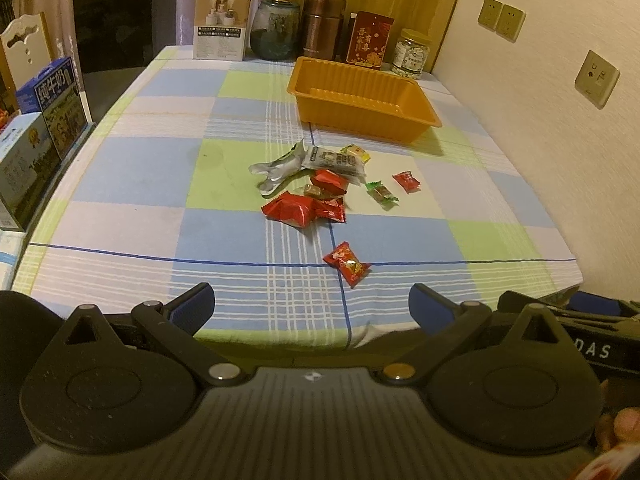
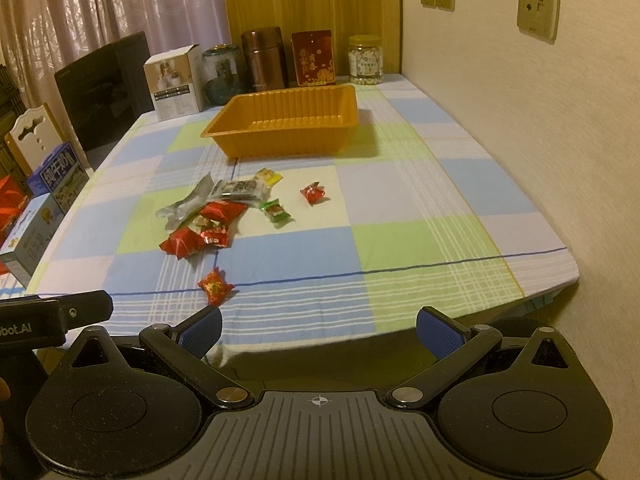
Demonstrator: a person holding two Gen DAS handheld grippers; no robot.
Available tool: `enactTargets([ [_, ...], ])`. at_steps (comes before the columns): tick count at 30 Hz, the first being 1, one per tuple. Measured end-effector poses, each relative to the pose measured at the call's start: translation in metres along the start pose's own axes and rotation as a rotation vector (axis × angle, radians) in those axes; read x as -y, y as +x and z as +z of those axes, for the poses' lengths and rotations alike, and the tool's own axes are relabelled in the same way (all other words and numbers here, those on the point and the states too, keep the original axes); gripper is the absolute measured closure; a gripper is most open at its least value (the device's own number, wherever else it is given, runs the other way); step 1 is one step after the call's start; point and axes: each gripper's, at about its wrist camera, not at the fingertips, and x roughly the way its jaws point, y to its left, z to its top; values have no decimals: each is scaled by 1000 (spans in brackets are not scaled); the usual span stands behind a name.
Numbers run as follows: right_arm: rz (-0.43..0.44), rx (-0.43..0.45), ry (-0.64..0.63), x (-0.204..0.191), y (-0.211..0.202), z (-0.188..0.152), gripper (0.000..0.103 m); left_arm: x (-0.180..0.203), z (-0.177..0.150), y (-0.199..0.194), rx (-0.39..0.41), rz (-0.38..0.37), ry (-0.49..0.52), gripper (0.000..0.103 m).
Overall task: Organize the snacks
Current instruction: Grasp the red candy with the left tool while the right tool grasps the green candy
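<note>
ahead of the left claw point(image 1: 311, 307), its jaws spread wide and holding nothing, one lone red candy point(image 1: 346, 263) lies nearest on the checked surface point(image 1: 120, 184). beyond it sits a cluster of about six wrappers point(image 1: 308, 184), then one green candy point(image 1: 381, 193) and one small red candy point(image 1: 406, 181). farther off stands one orange tray point(image 1: 362, 98). the right claw point(image 2: 319, 329) is likewise spread, gripping nothing.

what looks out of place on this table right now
The snacks: wrapped candies and packets lie loose in a heap on the checked tablecloth, one red candy apart near the front edge, while the orange tray behind them holds nothing.
</note>
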Motion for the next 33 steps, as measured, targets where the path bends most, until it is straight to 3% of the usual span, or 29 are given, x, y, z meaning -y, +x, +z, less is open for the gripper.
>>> enactTargets([
  [11, -6, 31, 22, 12, 28, 5, 1, -9, 8, 41, -52, -56, -17, 1],
  [21, -14, 19, 34, 19, 70, 21, 1, -10, 19, 100, -137, -113, -102, 12],
  [23, -12, 21, 36, 20, 78, 26, 5, -10, 19, 113, -155, -126, -130, 14],
  [25, -9, 18, 37, 22, 87, 31, 13, -8, 18, 124, -161, -126, -144, 18],
  [33, -12, 8, 67, 30, 112, 37, 16, -2, 13, 147, -144, -139, -175, 42],
])
